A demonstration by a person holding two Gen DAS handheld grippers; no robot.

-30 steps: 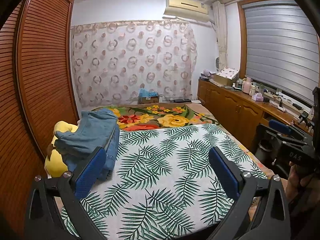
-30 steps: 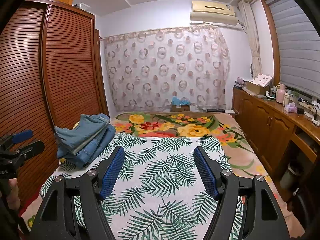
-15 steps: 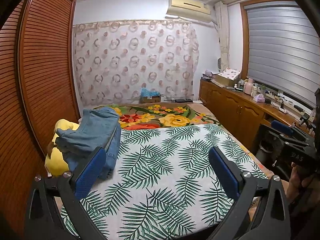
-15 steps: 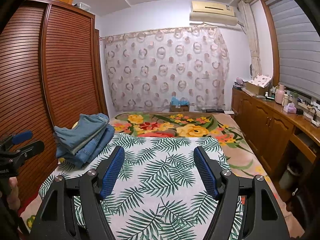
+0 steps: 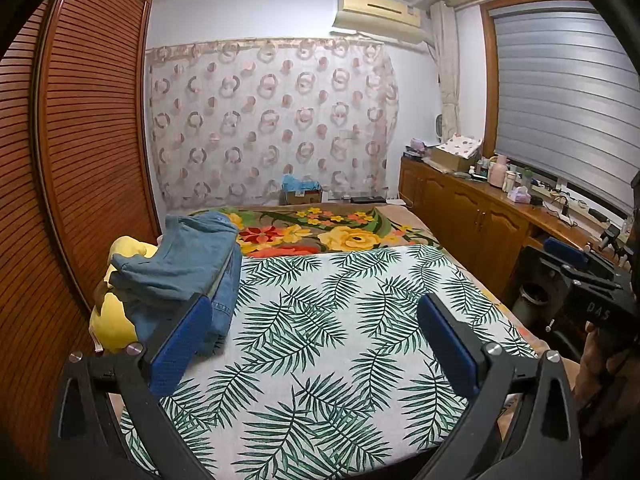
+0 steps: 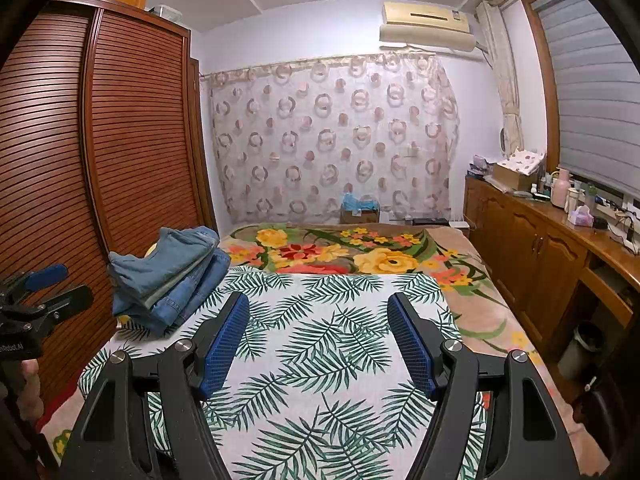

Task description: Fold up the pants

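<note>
A stack of folded blue denim pants lies at the left edge of the bed, partly on a yellow cushion; it also shows in the right wrist view. My left gripper is open and empty above the palm-leaf sheet, right of the stack. My right gripper is open and empty over the same sheet. Each gripper also shows at the edge of the other's view.
A floral blanket covers the far half of the bed. A slatted wooden wardrobe stands along the left. Wooden cabinets with bottles and boxes run along the right. A small bin stands on the floor at right.
Both views have shifted very slightly; the grippers stay open and nothing on the bed has moved.
</note>
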